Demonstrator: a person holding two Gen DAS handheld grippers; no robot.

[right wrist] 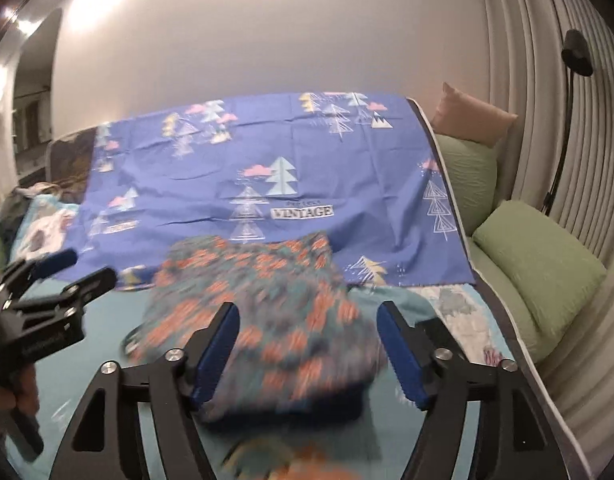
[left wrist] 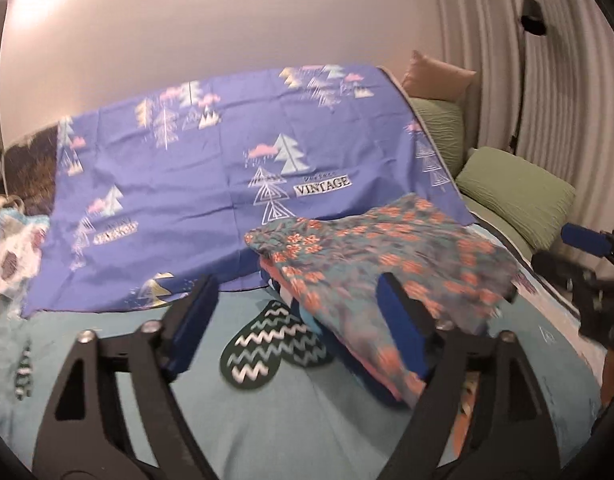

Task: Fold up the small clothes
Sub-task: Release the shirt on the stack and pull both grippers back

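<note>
A folded teal garment with orange flowers (left wrist: 371, 256) lies on top of a small stack of folded clothes on the teal bed cover (left wrist: 235, 432). My left gripper (left wrist: 297, 292) is open just in front of the stack's left end, and its right finger (left wrist: 403, 320) overlaps the garment's near edge. In the right wrist view the same garment (right wrist: 275, 304) is blurred and sits just beyond my open right gripper (right wrist: 307, 312), with nothing pinched between the pads. Each gripper shows at the edge of the other's view: left gripper (right wrist: 59, 276), right gripper (left wrist: 587, 240).
A blue sheet printed with trees and "VINTAGE" (left wrist: 211, 168) is spread behind the stack. Green cushions (left wrist: 519, 196) and a pink pillow (left wrist: 435, 76) line the right side by a ribbed wall and a black floor lamp (right wrist: 575, 60). More clothes lie at far left (left wrist: 15, 256).
</note>
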